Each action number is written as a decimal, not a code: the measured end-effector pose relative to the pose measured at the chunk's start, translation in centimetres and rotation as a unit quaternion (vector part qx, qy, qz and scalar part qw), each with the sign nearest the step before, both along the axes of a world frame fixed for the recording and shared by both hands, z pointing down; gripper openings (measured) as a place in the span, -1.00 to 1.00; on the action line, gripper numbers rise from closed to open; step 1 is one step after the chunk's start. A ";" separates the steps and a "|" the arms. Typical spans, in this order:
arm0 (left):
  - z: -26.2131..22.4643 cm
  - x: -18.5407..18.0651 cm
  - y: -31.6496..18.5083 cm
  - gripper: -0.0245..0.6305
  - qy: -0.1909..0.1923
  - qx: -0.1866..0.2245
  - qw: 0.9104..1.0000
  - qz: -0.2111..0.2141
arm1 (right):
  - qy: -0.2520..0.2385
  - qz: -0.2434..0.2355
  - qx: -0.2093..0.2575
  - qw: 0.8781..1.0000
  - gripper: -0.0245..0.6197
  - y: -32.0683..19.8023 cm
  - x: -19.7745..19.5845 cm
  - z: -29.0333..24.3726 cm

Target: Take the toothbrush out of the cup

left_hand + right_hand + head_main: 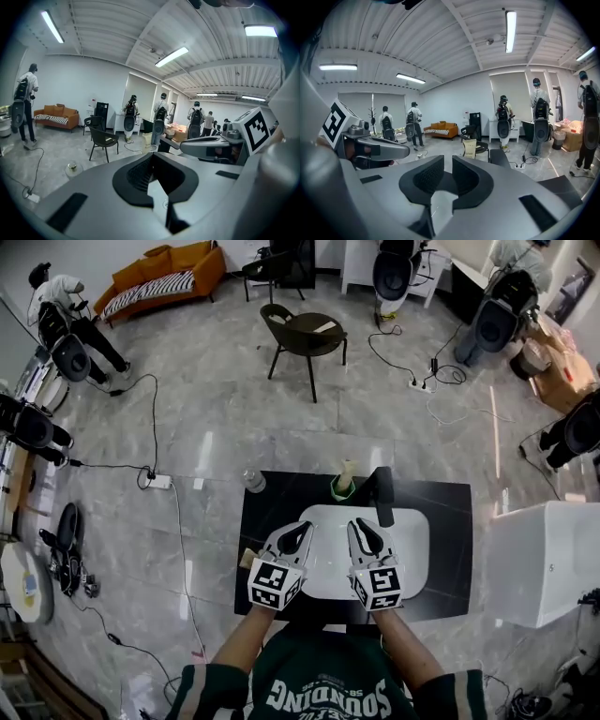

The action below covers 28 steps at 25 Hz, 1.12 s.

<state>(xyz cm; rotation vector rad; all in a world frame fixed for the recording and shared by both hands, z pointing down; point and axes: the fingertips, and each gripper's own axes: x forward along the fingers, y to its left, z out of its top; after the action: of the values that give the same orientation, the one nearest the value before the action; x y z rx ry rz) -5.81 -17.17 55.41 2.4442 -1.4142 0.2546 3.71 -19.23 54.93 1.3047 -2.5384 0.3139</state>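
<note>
A green cup (pixel 342 490) stands at the far rim of the white basin (pixel 412 549), with a beige toothbrush (pixel 346 472) sticking up out of it. Both grippers hover over the basin, short of the cup. My left gripper (pixel 302 526) is to the cup's left, its jaws together and empty (pixel 152 155). My right gripper (pixel 357 524) is just in front of the cup, jaws nearly touching with nothing between them (pixel 444 160). In the right gripper view the toothbrush (pixel 469 147) rises just beyond the jaw tips, and the cup itself is hidden behind them.
A black faucet (pixel 382 495) stands right of the cup. The basin sits in a black tabletop (pixel 450 559). A small bottle (pixel 253 481) is by the table's far left corner. A dark chair (pixel 305 336), cables and several people stand farther off.
</note>
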 end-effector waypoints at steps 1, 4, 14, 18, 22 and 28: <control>0.1 -0.1 -0.1 -0.89 0.000 0.002 1.000 -0.002 | 0.003 -0.004 -0.001 1.000 -0.76 -0.4 -0.2 0.3; 0.4 -0.7 -0.4 -0.89 -0.001 0.005 1.000 -0.009 | 0.007 -0.014 -0.013 1.000 -0.74 -1.6 -0.8 1.7; 0.2 -2.2 -0.5 -0.89 0.014 0.005 1.000 -0.027 | 0.010 0.030 -0.025 0.999 -0.31 -6.6 -1.8 4.1; 0.6 -2.3 -0.2 -0.89 0.015 0.003 0.999 -0.029 | 0.017 0.052 -0.029 0.998 -0.28 -8.7 -2.1 5.3; 0.8 -2.8 0.3 -0.89 0.018 -0.001 0.999 -0.039 | 0.025 0.074 -0.034 0.996 -0.28 -10.4 -2.0 6.5; 1.3 -3.6 0.9 -0.89 0.020 -0.007 0.999 -0.050 | 0.052 0.090 -0.047 0.993 -0.28 -12.4 -2.0 8.4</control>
<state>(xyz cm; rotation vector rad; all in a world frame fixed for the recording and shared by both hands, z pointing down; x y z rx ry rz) -9.41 -16.24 56.68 2.3456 -1.5060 0.1909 1.72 -31.67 63.37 1.4753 -2.2972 0.3858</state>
